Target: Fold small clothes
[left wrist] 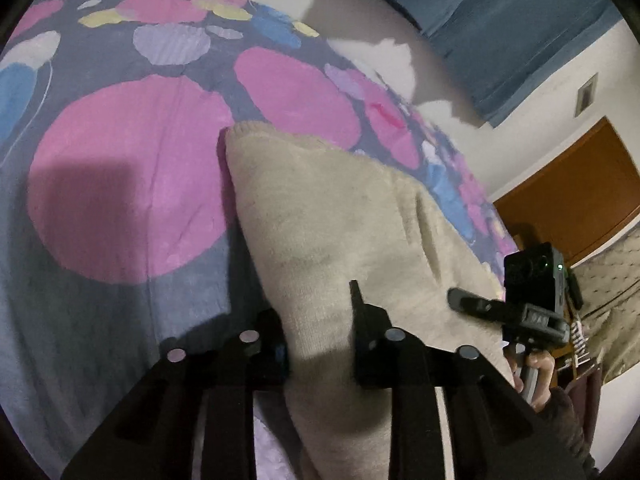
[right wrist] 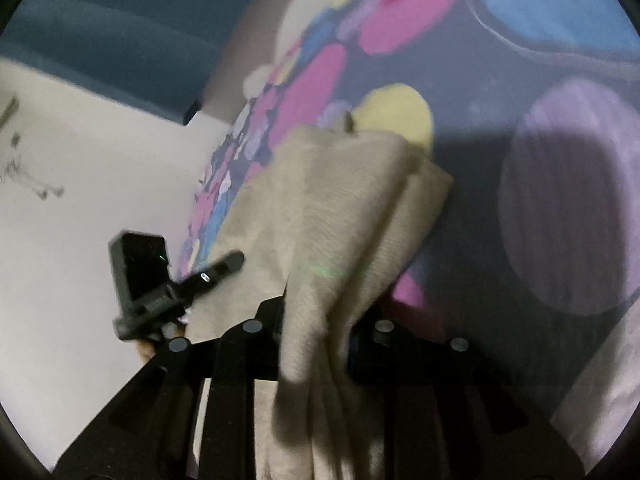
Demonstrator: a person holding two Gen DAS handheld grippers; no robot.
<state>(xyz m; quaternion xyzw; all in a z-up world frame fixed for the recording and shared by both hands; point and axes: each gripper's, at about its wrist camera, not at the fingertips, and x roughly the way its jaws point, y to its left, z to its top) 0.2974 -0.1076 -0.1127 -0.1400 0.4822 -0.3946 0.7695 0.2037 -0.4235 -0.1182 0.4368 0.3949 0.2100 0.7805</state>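
A beige knitted garment [left wrist: 332, 208] lies on a bedspread [left wrist: 132, 176] printed with pink, blue and yellow discs. My left gripper [left wrist: 320, 332] is shut on its near edge, with the cloth bunched between the two black fingers. In the right wrist view the same garment [right wrist: 340, 200] is lifted into folds, and my right gripper [right wrist: 324, 320] is shut on a gathered bunch of it. Each gripper shows in the other's view: the right gripper [left wrist: 464, 300] at the garment's right edge, the left gripper [right wrist: 228, 264] at its left edge. A person's hand [left wrist: 536, 372] holds the right one.
The bedspread [right wrist: 560, 200] extends well beyond the garment on the far side. A blue curtain [left wrist: 500, 20] hangs behind the bed. A brown door [left wrist: 572, 184] and a quilted tan cover [left wrist: 608, 300] are at the right. A white wall [right wrist: 80, 200] lies beyond the bed edge.
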